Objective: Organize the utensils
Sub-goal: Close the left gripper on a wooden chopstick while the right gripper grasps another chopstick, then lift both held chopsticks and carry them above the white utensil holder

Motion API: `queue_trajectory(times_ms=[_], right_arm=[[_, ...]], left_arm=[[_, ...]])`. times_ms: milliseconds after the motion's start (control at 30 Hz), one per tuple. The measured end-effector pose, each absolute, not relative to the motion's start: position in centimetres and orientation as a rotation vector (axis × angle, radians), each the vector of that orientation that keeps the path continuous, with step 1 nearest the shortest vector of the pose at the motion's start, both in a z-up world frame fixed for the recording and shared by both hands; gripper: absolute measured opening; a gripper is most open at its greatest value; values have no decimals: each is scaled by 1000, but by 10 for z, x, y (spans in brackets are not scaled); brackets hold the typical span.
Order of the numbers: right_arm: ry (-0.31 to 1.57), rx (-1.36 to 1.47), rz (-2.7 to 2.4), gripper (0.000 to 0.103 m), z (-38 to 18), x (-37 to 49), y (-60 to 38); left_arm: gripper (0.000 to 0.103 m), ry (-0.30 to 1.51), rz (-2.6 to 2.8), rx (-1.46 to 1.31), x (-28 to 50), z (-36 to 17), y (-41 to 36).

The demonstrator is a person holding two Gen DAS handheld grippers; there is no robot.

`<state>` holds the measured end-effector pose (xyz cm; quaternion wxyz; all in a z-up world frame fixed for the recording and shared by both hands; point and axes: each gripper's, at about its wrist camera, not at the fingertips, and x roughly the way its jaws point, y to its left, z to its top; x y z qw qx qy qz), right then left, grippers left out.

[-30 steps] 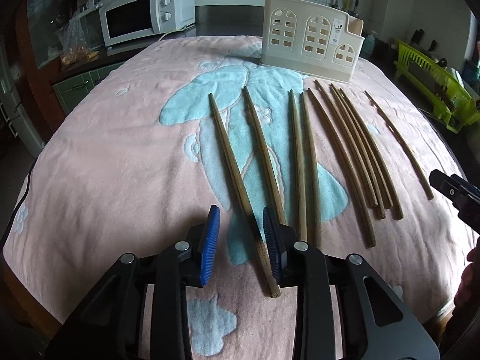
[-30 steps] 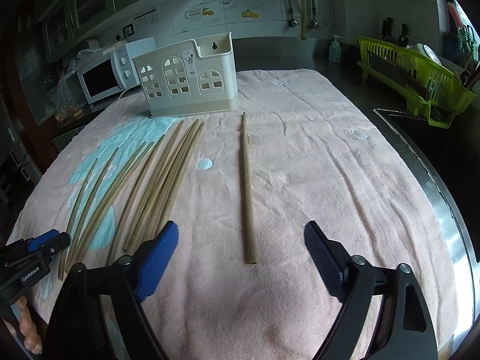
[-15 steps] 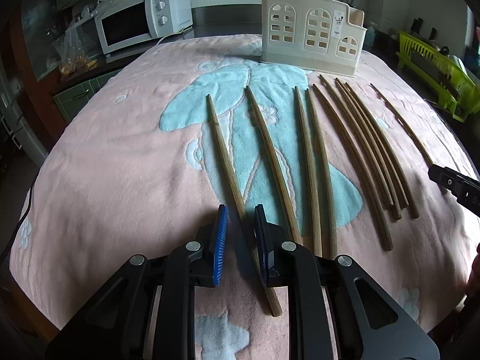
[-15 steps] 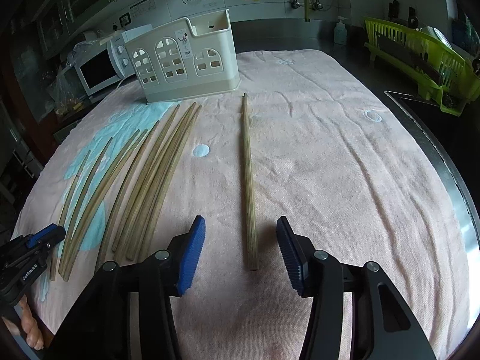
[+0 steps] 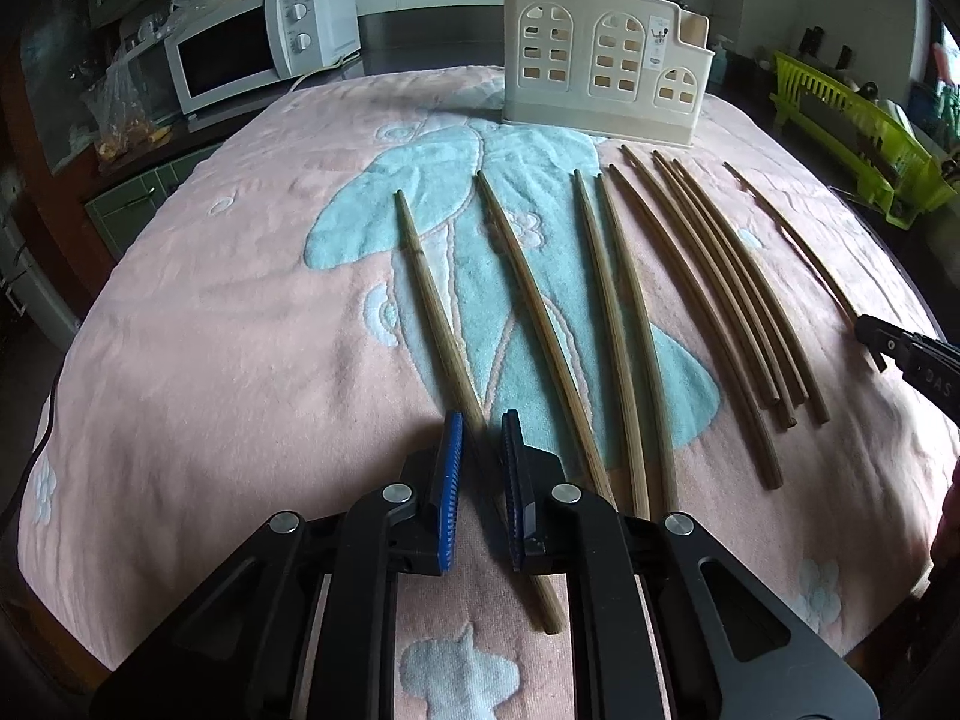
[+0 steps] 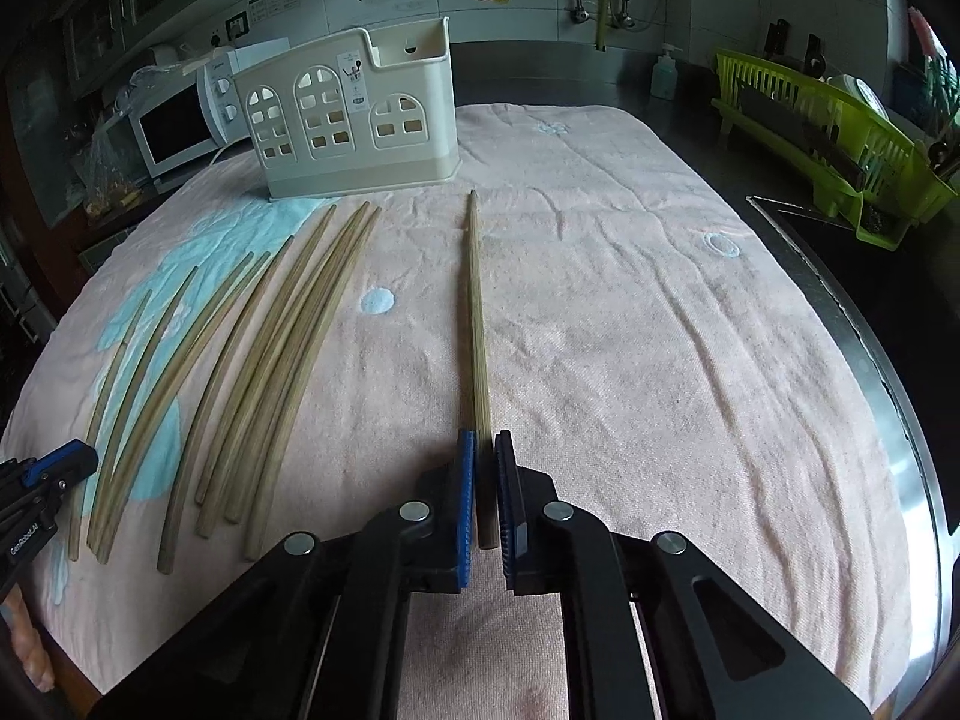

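Both tools closed around chopsticks on the towel-covered counter.

The leftmost chopstick (image 5: 447, 354) lies farthest left of the cream utensil holder (image 5: 606, 84), its near end between the blue pads of the left tool (image 5: 483, 480), which look pressed onto it. The lone chopstick (image 6: 478, 360) lies in line with the holder's (image 6: 354, 120) right end, tip pointing at it, near end clamped by the right tool (image 6: 486, 480). The other chopsticks (image 6: 282, 360) lie fanned in front of the holder, between the two gripped ones. All rest on a pink towel (image 6: 660, 330) with a blue pattern. A white microwave (image 5: 258, 42) stands left of the holder, a green dish rack (image 6: 828, 138) well to its right.
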<state>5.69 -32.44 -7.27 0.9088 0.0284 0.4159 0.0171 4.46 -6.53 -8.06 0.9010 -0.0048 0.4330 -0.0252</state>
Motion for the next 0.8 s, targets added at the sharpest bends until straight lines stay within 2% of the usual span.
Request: queue_trajectory(times_ms=[300, 800], right_arm=[[715, 65, 69, 7, -27, 34, -317], [568, 117, 150, 6, 40, 38, -310]], left_arm=[[6, 868, -97, -78, 40, -72, -37], [5, 626, -145, -124, 48, -12, -6]])
